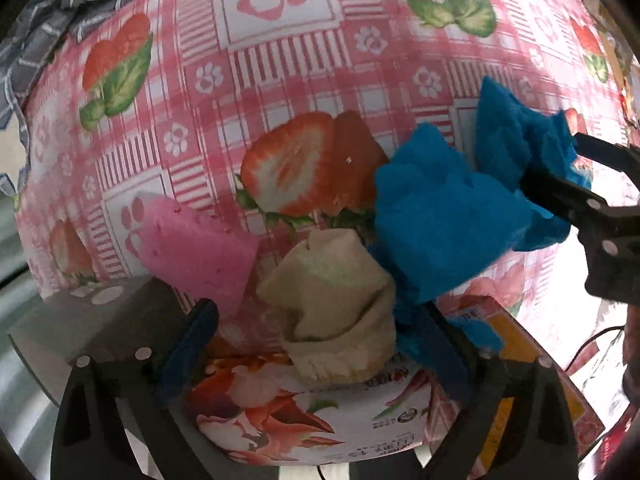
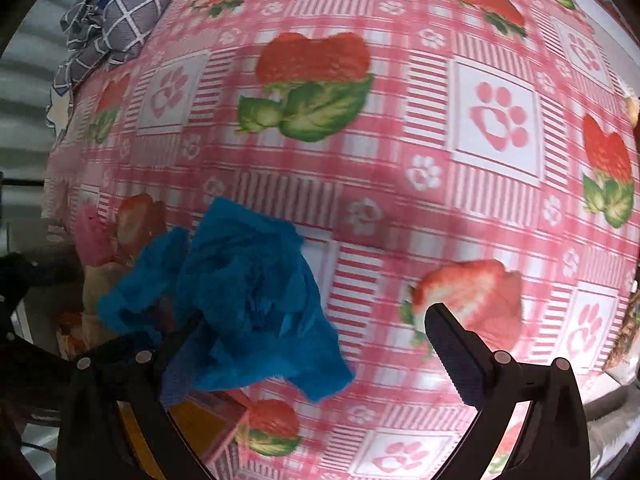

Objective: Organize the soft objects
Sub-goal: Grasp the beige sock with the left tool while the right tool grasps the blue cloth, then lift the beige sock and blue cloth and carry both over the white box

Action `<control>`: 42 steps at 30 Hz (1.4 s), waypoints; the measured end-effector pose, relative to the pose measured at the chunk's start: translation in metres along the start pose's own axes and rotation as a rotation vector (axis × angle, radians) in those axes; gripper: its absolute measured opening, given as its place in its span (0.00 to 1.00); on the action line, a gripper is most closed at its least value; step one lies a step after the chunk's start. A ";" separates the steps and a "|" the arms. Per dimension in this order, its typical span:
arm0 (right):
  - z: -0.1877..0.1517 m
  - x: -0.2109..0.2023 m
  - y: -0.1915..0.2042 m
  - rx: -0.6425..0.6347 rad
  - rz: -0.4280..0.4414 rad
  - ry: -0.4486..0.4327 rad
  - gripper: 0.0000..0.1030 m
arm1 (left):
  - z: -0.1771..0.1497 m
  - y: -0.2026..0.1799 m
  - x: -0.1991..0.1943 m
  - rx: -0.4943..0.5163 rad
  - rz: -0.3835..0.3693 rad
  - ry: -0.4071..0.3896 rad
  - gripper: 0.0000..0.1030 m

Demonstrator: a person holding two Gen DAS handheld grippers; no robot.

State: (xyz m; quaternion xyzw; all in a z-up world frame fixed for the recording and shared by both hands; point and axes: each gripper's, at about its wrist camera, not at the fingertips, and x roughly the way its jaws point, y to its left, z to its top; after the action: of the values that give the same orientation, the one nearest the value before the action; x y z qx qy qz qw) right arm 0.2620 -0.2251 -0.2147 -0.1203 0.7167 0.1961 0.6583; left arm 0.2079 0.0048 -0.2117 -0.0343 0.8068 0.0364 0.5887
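Note:
A crumpled blue cloth (image 1: 448, 216) lies at the right of a small heap, over a beige cloth (image 1: 340, 304) and next to a pink sponge (image 1: 200, 248). My left gripper (image 1: 320, 336) is open, its fingers either side of the beige cloth. The right gripper (image 1: 576, 184) comes in from the right against the blue cloth's edge. In the right wrist view my right gripper (image 2: 316, 336) is open; the blue cloth (image 2: 248, 300) drapes over its left finger (image 2: 176, 364). The pink sponge (image 2: 94, 232) and beige cloth (image 2: 100, 284) show at the left.
A pink strawberry-and-paw-print tablecloth (image 2: 400, 160) covers the table. A grey checked cloth (image 1: 48, 8) lies at the far left corner, also in the right wrist view (image 2: 120, 20). A printed box (image 1: 304, 412) sits under the heap, beside an orange box (image 1: 516, 344).

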 end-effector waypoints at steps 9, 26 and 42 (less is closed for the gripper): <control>0.016 0.017 0.045 -0.062 0.049 -0.009 0.63 | -0.009 0.007 0.016 -0.066 -0.116 0.023 0.42; 0.020 -0.031 0.027 0.065 0.148 -0.051 0.36 | -0.042 0.037 -0.064 -0.134 -0.102 -0.299 0.27; -0.009 -0.106 0.025 0.072 0.148 -0.145 0.36 | -0.060 0.022 -0.126 -0.104 -0.082 -0.434 0.27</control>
State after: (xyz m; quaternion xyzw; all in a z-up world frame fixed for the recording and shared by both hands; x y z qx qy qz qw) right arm 0.2540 -0.2156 -0.1063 -0.0288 0.6805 0.2266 0.6962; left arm 0.1872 0.0222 -0.0726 -0.0888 0.6563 0.0604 0.7468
